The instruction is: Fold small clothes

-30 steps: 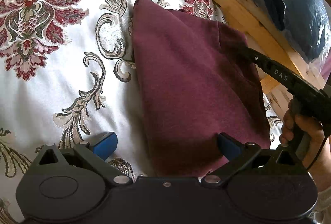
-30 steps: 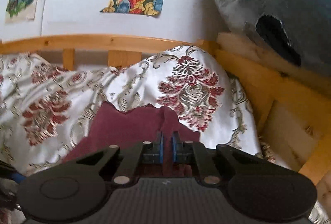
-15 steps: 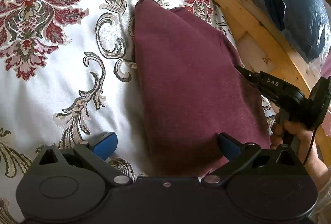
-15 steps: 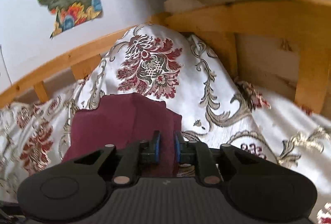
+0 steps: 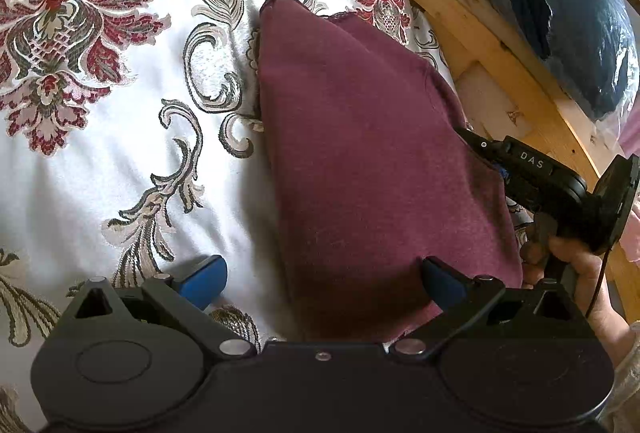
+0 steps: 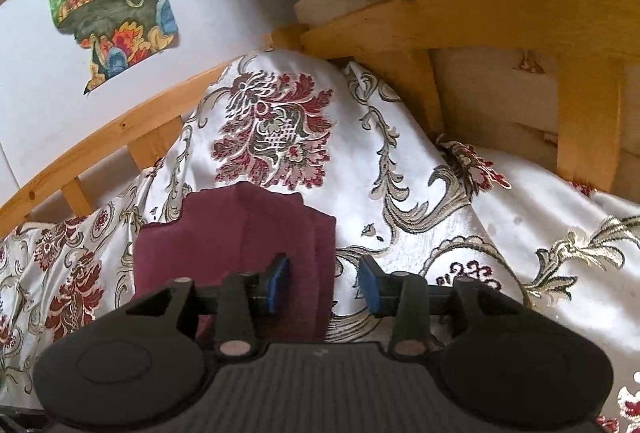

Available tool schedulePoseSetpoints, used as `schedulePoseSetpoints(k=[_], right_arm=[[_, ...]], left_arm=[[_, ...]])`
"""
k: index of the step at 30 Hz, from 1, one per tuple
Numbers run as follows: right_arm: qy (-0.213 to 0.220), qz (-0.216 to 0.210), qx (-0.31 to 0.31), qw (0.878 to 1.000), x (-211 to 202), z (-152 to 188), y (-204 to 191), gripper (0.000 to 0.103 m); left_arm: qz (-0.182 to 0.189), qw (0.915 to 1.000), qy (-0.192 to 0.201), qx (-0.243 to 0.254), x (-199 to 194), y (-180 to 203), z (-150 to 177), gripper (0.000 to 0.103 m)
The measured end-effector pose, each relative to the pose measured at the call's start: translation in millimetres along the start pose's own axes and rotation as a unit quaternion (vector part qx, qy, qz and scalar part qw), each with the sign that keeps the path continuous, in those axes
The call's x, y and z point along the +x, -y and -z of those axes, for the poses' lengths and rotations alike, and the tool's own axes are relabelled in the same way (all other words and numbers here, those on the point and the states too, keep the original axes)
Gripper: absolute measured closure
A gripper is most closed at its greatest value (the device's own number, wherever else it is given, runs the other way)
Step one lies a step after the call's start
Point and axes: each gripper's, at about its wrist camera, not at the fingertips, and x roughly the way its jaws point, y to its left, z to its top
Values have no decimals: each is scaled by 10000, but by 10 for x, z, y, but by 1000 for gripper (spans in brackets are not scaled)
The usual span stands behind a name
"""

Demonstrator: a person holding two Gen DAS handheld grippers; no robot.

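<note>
A fold is being laid down, both grippers standing unclenched over the cloth.

The right gripper [image 6: 323, 283] is hanging released, jaws straddling the maroon garment [image 6: 236, 245] edge at its 10 o'clock; the left gripper [image 5: 320, 279] is gaping wide, the garment lying on the floral bedspread [image 5: 120, 93] toward 1 o'clock. Next probably comes regrasping an edge to fold again.

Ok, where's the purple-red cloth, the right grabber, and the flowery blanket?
purple-red cloth [image 5: 372, 161], left wrist view, middle of the folded top layer.
right grabber [image 6: 325, 279], right wrist view, midway between its open fingertips.
flowery blanket [image 5: 120, 121], left wrist view, bare patterned part.
</note>
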Motion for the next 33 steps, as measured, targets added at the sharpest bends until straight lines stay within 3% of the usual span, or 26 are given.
schedulePoseSetpoints(k=[10,14,17,23,30,32,33], right_arm=[[-11,-2,103,9999,-1,-3,24,44],[131,-357,460,9982,-21,-59,77,33],[98,-557,582,9967,30,-93,71,30],[-592,-728,748,9928,410,-114,85,28],[-557,-797,631,9933,502,-60,46,29],[-549,-903,684,9920,486,-53,59,43],[-558,-956,738,9911,478,-46,65,45]], left_arm=[[26,10000,27,-40,-5,7,3,0],[120,9993,225,-260,-77,-32,-3,2],[37,9989,452,-99,-131,-7,-17,3],[458,9987,191,-121,-59,-60,-34,3],[626,9979,44,-190,20,-114,-14,2],[631,9978,23,-178,25,-116,-13,2],[623,9979,17,-160,28,-107,-15,2]])
